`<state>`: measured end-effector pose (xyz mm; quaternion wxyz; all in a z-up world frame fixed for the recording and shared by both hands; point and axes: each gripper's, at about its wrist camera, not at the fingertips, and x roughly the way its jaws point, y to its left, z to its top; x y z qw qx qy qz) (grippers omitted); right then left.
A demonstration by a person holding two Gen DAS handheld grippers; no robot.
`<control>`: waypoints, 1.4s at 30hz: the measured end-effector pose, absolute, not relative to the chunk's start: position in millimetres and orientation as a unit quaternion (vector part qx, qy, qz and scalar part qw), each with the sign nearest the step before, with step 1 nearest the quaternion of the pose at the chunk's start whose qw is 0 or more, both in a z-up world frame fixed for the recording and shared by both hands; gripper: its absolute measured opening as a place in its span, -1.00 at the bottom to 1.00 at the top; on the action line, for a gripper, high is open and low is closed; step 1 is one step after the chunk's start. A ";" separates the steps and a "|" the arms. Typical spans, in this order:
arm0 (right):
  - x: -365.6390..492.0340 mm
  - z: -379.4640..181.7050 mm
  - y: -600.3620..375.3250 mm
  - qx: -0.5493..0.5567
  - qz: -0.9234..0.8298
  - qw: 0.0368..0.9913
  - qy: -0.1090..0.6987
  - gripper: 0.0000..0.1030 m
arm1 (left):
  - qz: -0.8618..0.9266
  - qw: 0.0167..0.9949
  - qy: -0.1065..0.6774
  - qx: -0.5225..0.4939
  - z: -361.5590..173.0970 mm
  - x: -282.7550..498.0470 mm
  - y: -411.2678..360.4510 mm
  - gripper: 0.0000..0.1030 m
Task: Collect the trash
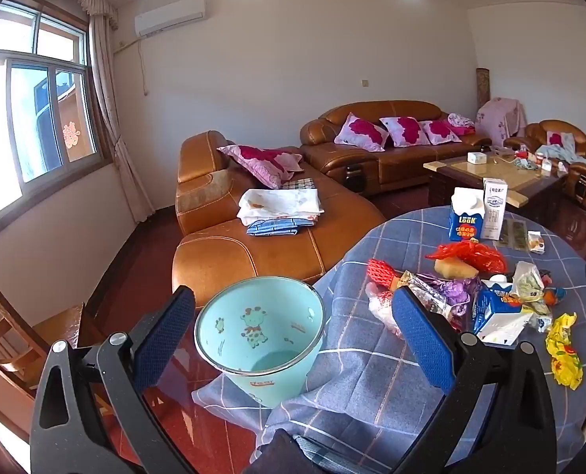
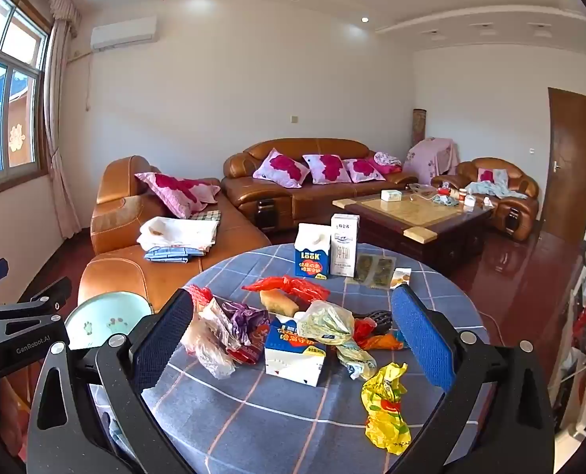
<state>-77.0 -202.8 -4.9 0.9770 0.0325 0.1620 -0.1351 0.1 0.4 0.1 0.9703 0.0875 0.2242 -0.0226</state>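
A light blue bin with cartoon animals stands tilted at the left edge of the round table, between the jaws of my open left gripper, whose pads do not touch it. In the right wrist view the bin shows at lower left. Trash is heaped mid-table: a lying blue-white carton, a yellow wrapper, clear plastic bags, a purple wrapper, red netting and a yellow sponge-like block. My right gripper is open above the heap, holding nothing.
Two upright cartons and flat packets stand at the table's far side. A brown leather sofa with folded cloth lies behind, a coffee table to the right. A wooden chair is at the left.
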 end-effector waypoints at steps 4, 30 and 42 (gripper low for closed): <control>-76.9 -5.0 -202.6 0.032 -0.135 0.977 0.163 0.92 | -0.022 0.971 0.222 0.089 0.2 0.2 0.4 0.89; -76.6 -6.0 -202.6 0.032 -0.136 0.977 0.162 0.92 | -0.015 0.974 0.211 0.085 6.6 -0.9 3.8 0.89; -77.0 -5.4 -203.1 0.032 -0.136 0.977 0.161 0.92 | -0.014 0.975 0.207 0.082 7.0 -1.7 5.3 0.89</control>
